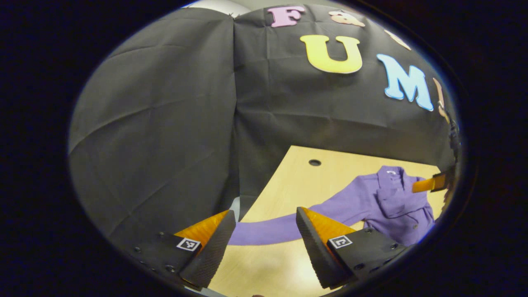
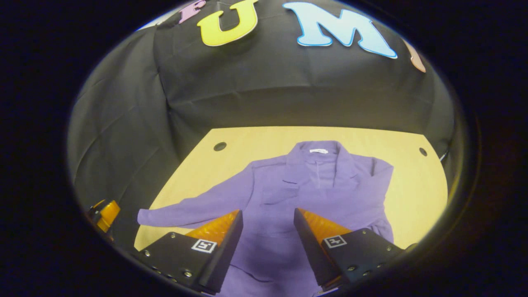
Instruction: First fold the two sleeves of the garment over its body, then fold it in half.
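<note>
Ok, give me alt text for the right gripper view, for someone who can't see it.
A purple garment lies face up on a light wooden table, collar toward the black cloth wall, one sleeve stretched out to the left and the other lying along its right side. The right gripper hovers open above the garment's lower body, holding nothing.

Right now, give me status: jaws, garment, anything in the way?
Left gripper jaws open, above the outstretched sleeve. Right gripper jaws open, over the garment body. Other sleeve looks already folded in. Table shows nothing blocking.
</note>
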The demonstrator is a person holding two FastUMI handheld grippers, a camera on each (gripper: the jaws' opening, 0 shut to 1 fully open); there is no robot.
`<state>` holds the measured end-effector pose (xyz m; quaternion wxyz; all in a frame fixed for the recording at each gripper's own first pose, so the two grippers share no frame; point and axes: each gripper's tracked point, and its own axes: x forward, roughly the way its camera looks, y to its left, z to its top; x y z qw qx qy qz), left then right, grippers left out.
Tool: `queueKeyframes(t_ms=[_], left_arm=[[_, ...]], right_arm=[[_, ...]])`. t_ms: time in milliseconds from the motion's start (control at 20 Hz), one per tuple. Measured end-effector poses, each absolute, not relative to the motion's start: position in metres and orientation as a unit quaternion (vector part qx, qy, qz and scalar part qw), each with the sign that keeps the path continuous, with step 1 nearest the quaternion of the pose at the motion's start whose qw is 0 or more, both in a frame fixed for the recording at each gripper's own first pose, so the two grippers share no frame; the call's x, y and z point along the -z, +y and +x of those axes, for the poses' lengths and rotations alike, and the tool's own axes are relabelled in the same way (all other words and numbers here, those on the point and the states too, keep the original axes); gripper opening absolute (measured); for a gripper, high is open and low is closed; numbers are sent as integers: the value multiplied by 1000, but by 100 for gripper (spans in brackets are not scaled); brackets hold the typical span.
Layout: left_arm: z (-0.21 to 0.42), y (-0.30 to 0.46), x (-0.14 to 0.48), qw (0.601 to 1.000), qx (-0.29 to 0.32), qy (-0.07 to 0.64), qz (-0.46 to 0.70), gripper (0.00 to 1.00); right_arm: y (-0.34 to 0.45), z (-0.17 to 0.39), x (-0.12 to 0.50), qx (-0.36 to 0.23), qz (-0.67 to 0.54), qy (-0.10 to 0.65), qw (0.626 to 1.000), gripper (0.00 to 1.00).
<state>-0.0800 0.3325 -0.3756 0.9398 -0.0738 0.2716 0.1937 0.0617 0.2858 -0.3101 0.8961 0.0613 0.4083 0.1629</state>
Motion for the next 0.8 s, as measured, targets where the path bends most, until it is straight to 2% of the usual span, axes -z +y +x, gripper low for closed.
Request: queueKeyframes(t_ms=[500, 800], left_arm=[[-72, 351, 493, 907, -188, 367, -85, 99], [-71, 354, 540, 891, -189, 403, -91, 99]], right_arm=[[234, 38, 289, -115, 69, 405, 904, 79], [202, 20, 296, -81, 67, 408, 907, 79]])
